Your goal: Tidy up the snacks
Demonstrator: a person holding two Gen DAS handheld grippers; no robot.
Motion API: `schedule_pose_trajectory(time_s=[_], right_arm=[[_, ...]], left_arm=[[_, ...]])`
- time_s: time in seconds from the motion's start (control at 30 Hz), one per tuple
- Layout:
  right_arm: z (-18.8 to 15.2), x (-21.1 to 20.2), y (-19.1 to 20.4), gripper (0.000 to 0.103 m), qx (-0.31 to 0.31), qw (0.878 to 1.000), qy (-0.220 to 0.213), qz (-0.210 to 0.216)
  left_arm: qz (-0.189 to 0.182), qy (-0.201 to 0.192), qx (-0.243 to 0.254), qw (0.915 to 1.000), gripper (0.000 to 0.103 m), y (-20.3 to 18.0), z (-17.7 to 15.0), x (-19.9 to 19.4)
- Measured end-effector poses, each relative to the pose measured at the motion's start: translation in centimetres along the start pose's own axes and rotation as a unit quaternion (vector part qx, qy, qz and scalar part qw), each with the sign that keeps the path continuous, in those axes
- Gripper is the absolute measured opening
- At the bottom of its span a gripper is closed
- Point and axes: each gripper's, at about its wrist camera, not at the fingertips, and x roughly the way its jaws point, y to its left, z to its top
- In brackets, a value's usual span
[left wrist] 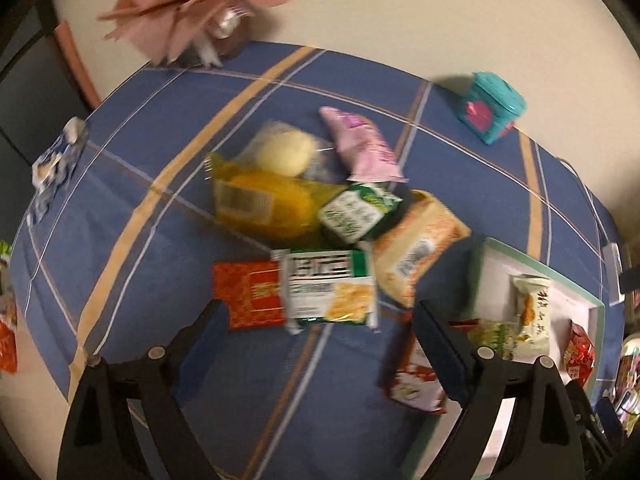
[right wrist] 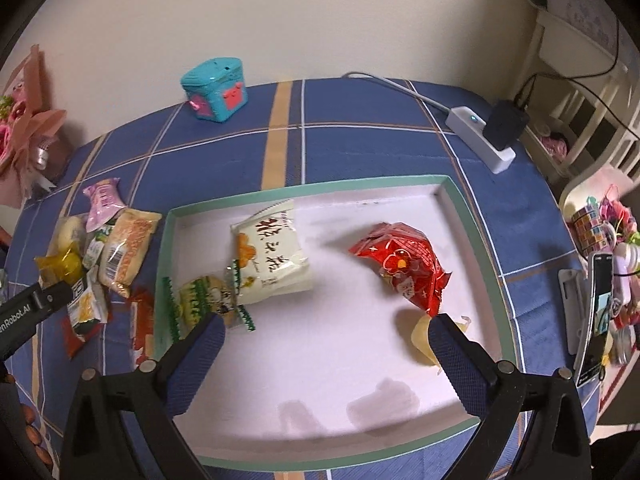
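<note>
A pile of snack packs lies on the blue checked cloth in the left wrist view: a green-and-white cracker pack (left wrist: 330,290), a red pack (left wrist: 250,294), a yellow pack (left wrist: 260,204), a pale bun (left wrist: 284,156), a pink pack (left wrist: 364,146), an orange pack (left wrist: 416,248). My left gripper (left wrist: 316,320) is open and empty just above the cracker pack. My right gripper (right wrist: 328,328) is open and empty over the white tray (right wrist: 460,204), which holds a cream pack (right wrist: 272,256), a green-yellow pack (right wrist: 204,300), a red pack (right wrist: 404,264) and a pale yellow pack (right wrist: 422,340).
A teal toy box (right wrist: 216,88) stands at the table's back. A pink bouquet (left wrist: 192,4) is at the back left. A white power strip with a black plug (right wrist: 488,136) lies at the back right. A phone on a stand (right wrist: 596,316) is right of the tray.
</note>
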Motion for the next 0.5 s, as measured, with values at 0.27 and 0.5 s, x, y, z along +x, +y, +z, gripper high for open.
schedule_pose_trajectory(time_s=[0.27, 0.5], right_arm=[[-0.3, -0.7, 1.8, 0.103, -0.025, 1.000, -0.005, 0.004], [-0.9, -1.5, 3.7, 0.103, -0.045, 0.999, -0.009, 0.003]], left_arm=[[0.035, -0.020, -0.022, 0.9989, 0.093, 3.5, -0.5, -0.3], [0.040, -0.017, -0.047, 0.9980, 0.093, 5.9, -0.8, 0.3]])
